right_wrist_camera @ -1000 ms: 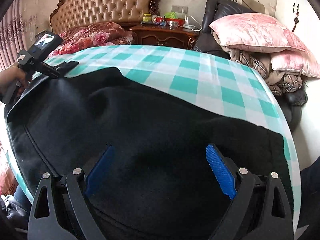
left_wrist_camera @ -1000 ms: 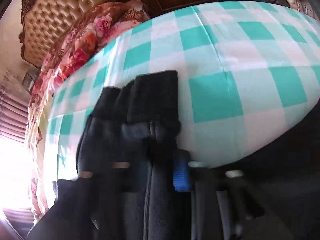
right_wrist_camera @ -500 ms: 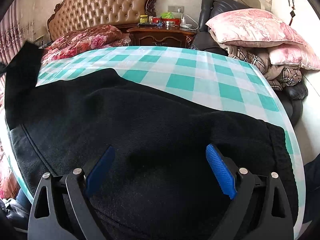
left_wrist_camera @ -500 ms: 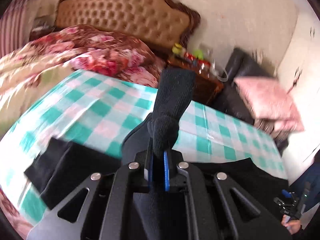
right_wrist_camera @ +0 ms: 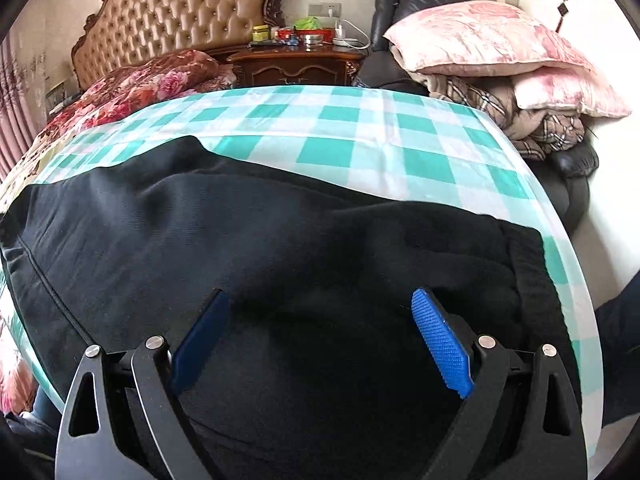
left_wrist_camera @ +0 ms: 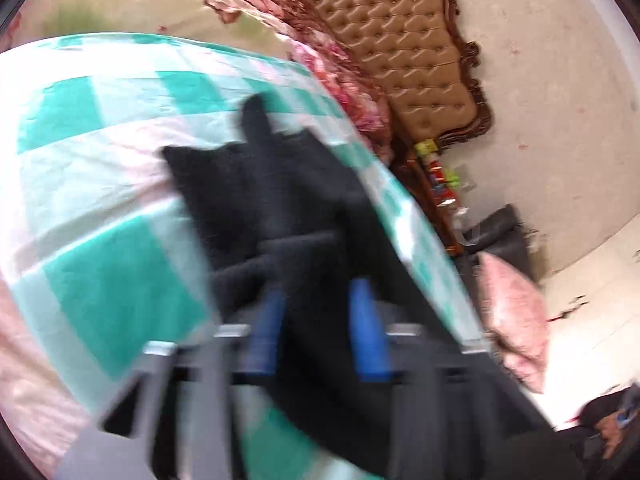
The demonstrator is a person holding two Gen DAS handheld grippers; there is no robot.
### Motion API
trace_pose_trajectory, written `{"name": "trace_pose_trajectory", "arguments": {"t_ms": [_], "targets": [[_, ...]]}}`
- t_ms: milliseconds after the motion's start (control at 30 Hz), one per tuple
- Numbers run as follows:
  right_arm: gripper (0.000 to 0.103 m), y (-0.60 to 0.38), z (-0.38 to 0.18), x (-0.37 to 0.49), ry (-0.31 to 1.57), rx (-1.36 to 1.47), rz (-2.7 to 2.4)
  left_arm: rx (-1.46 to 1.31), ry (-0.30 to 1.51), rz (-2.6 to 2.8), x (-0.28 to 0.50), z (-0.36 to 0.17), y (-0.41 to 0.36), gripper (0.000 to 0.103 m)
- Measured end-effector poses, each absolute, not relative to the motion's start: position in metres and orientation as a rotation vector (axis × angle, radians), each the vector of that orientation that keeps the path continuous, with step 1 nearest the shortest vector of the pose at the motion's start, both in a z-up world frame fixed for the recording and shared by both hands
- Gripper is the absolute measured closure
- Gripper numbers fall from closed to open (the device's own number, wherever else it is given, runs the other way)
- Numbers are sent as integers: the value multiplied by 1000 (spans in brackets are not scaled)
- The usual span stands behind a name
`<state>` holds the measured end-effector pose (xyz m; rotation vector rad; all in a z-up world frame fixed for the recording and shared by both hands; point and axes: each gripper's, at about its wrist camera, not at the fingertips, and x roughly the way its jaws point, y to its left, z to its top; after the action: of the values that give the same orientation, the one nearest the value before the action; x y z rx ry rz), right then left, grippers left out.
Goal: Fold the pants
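Black pants [right_wrist_camera: 248, 240] lie spread on the teal-and-white checked cloth [right_wrist_camera: 360, 136]. My right gripper [right_wrist_camera: 320, 336] is open, its blue pads wide apart just above the pants near the waistband end [right_wrist_camera: 528, 264]. In the blurred left wrist view the pants' cuff end [left_wrist_camera: 256, 184] lies on the checked cloth [left_wrist_camera: 100, 264]. My left gripper [left_wrist_camera: 316, 320] is over that fabric with its blue pads apart and black cloth between them; the blur hides whether they touch it.
A tufted tan headboard [right_wrist_camera: 180, 16] and red floral bedding [right_wrist_camera: 152, 80] are behind at left. A wooden nightstand [right_wrist_camera: 296, 64] with small items stands at the back. Pink pillows and plaid blankets [right_wrist_camera: 512, 64] are piled on a dark chair at right.
My left gripper, shut on a raised pants leg half a second ago, has swung down and its pads have parted. The pants now lie flatter. My right gripper has stayed open over them.
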<state>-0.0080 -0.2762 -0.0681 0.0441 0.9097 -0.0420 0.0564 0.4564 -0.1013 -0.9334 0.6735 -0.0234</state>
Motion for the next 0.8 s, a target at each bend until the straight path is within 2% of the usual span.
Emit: {"name": "trace_pose_trajectory", "arguments": {"t_ms": [67,133,167,233,267,433,533,567,733,800], "targets": [[13,-278,-70,-9,912,59,-46,-907,644,-24,67,-84,448,5],[13,-277,-72,-9,915,49,-52,-863,659,29,81,-75,445,3],[13,-276,-73,-9,916,38,-57,-864,664,46,85,-76,440,8],[13,-274,-74,-10,914,27,-62,-845,715,101,86,-80,435,84],[13,-274,-74,-11,913,26,-62,-846,763,106,88,-82,434,97],[13,-276,-76,-16,900,24,-55,-740,661,119,44,-45,428,97],[11,-275,-84,-13,908,13,-64,-736,790,147,52,-76,441,95],[11,-272,-86,-12,910,-9,-74,-743,829,169,56,-92,445,89],[10,-276,-88,-10,913,-12,-66,-655,745,160,58,-102,434,85],[8,-280,-91,-6,905,-8,-68,-611,744,165,69,-103,426,81]]}}
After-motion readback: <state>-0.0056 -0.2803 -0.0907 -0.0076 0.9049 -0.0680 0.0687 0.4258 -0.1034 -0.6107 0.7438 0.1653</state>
